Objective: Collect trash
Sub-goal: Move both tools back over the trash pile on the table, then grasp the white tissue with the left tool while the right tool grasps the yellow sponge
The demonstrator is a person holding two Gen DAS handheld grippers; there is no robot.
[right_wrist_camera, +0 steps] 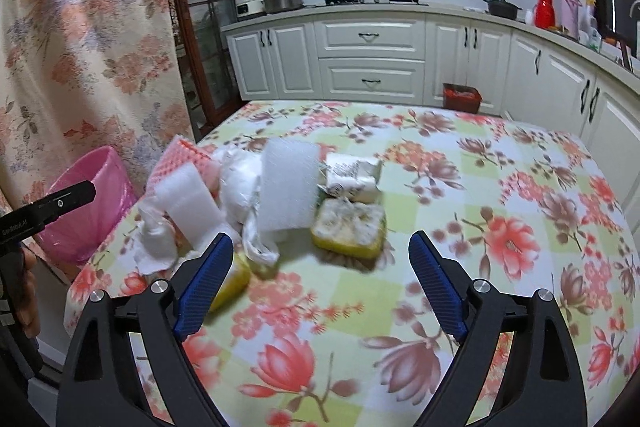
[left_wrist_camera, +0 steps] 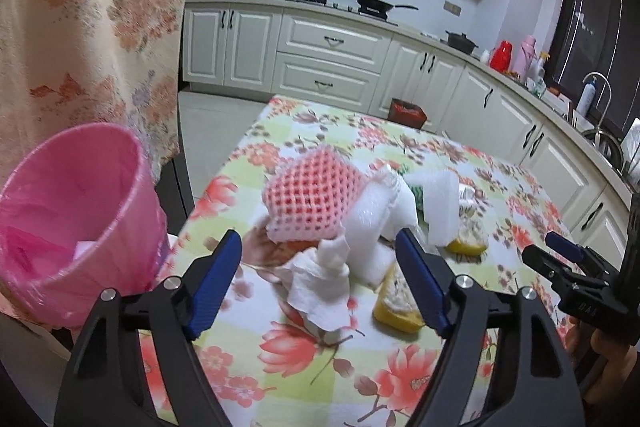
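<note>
A heap of trash lies on the floral tablecloth (left_wrist_camera: 304, 359): a pink foam net (left_wrist_camera: 308, 195), a crumpled white tissue (left_wrist_camera: 320, 279), white foam blocks (left_wrist_camera: 442, 203) and a yellow peel piece (left_wrist_camera: 396, 301). My left gripper (left_wrist_camera: 319, 239) is open just above the tissue, which no pad presses. A pink lined bin (left_wrist_camera: 76, 223) stands beside the table's left edge. My right gripper (right_wrist_camera: 321, 239) is open over the cloth, just short of another yellow peel piece (right_wrist_camera: 348, 227). Behind that piece stand a white foam block (right_wrist_camera: 288, 183) and a printed white wrapper (right_wrist_camera: 352, 179).
A floral curtain (left_wrist_camera: 100, 27) hangs behind the pink bin. White kitchen cabinets (right_wrist_camera: 372, 59) with pots on the counter run along the back and right. A small red bin (right_wrist_camera: 460, 97) sits on the floor beyond the table's far edge.
</note>
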